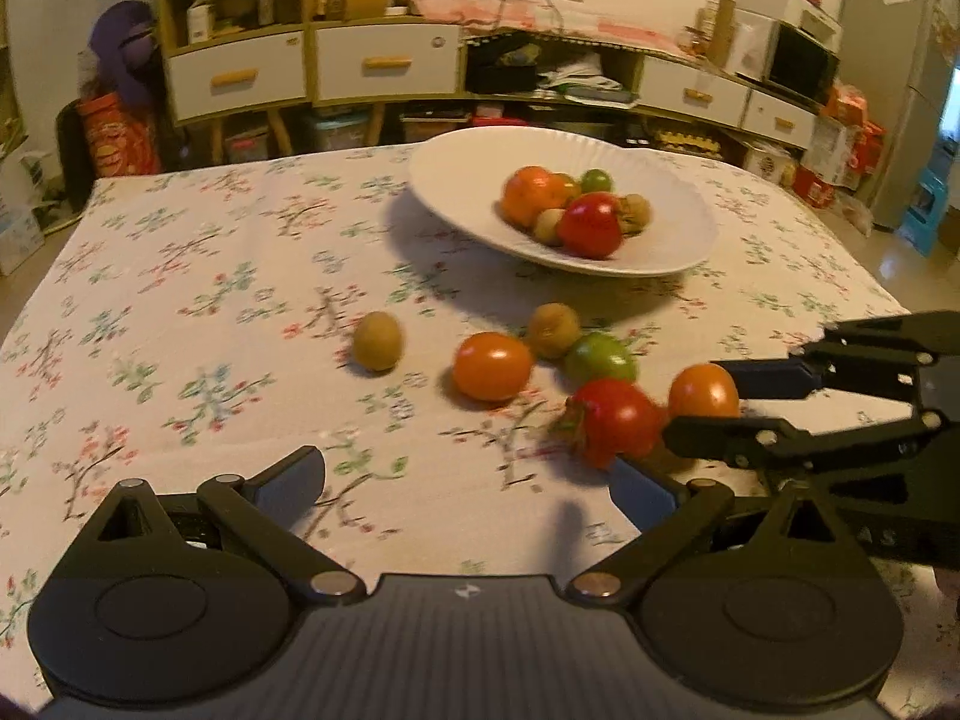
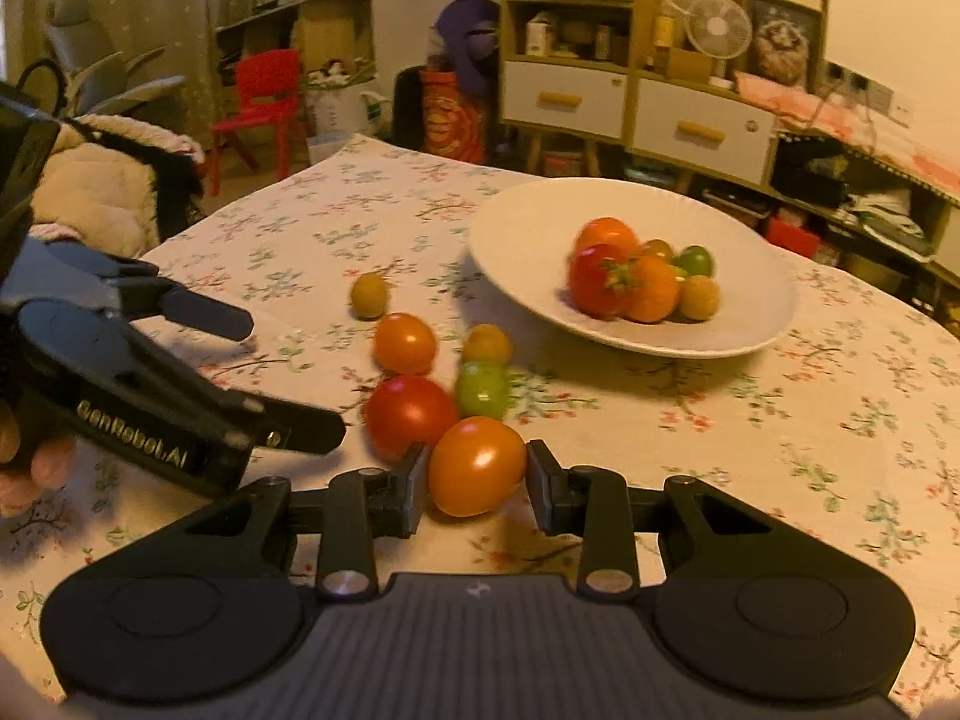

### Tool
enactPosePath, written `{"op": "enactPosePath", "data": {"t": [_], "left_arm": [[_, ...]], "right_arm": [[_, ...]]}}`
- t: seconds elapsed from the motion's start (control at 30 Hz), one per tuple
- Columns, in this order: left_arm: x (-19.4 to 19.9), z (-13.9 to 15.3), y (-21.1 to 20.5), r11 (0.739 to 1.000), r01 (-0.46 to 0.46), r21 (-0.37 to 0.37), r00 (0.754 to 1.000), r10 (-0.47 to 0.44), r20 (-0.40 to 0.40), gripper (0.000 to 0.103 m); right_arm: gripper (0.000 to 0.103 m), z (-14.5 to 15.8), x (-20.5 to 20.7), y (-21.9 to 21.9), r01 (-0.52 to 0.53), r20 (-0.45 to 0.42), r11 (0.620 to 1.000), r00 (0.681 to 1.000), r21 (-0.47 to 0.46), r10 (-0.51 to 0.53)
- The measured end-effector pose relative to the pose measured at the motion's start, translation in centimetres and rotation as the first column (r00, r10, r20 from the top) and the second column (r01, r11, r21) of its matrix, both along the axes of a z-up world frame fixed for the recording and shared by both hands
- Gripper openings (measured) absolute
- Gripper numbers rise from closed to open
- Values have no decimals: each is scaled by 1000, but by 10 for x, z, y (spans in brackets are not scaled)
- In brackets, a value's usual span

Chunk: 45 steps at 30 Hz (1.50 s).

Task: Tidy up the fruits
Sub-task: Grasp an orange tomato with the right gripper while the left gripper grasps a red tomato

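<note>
A big white plate [image 2: 750,312] sits on the table with the flowery cloth [image 2: 780,420]. In the plate there is a small heap of fruit: a red tomato [image 2: 600,279] with a green stalk, 2 orange ones, a little green one and some small brownish-yellow ones. More fruit lies loose on the cloth, near the plate but not in it. There is a red tomato [image 2: 411,414], a green tomato [image 2: 482,389], an orange tomato [image 2: 405,342] and 2 small brown fruits [image 2: 487,343], with 1 of them off to the side by itself. The right gripper [image 2: 477,480] has its 2 fingers squeezed on the sides of another orange tomato [image 2: 477,465]. This tomato is round, smooth and shiny. It sits low by the cloth, right next to the red one. The left gripper [image 1: 468,480] has its fingers spread wide apart and holds nothing. In the right view it hangs over the cloth, to the left of the loose fruit, and fingertips [image 2: 36,468] of the person's hand show under it.
</note>
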<state>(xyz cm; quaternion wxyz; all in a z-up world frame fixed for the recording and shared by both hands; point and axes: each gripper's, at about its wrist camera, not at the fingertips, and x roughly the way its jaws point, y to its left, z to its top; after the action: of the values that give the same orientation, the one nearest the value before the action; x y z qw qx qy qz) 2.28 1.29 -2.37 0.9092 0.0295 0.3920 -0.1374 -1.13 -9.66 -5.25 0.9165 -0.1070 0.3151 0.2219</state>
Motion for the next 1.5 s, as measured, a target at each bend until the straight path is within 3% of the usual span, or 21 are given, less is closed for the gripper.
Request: {"op": "enactPosePath", "data": {"t": [0.33,0.53,0.83,1.17,1.5], "left_arm": [[-1,-1,-29,995,95,-5,995,-95,-11,94],[1,-5,-41,991,133,-5,990,-133,-36,80],[2,-6,-47,991,134,-4,990,-134,-46,68],[2,-5,-47,991,136,-2,990,-135,-41,48],[0,1,-46,991,132,-12,991,-132,-20,43]], "right_arm": [[31,2,6,-19,95,-14,995,995,-23,-95],[31,2,5,-24,97,-16,995,995,-29,-97],[31,2,4,-27,99,-17,994,995,-40,-99],[31,1,4,-27,92,-23,995,995,-46,-93],[31,2,4,-26,94,-18,995,995,-40,-95]]}}
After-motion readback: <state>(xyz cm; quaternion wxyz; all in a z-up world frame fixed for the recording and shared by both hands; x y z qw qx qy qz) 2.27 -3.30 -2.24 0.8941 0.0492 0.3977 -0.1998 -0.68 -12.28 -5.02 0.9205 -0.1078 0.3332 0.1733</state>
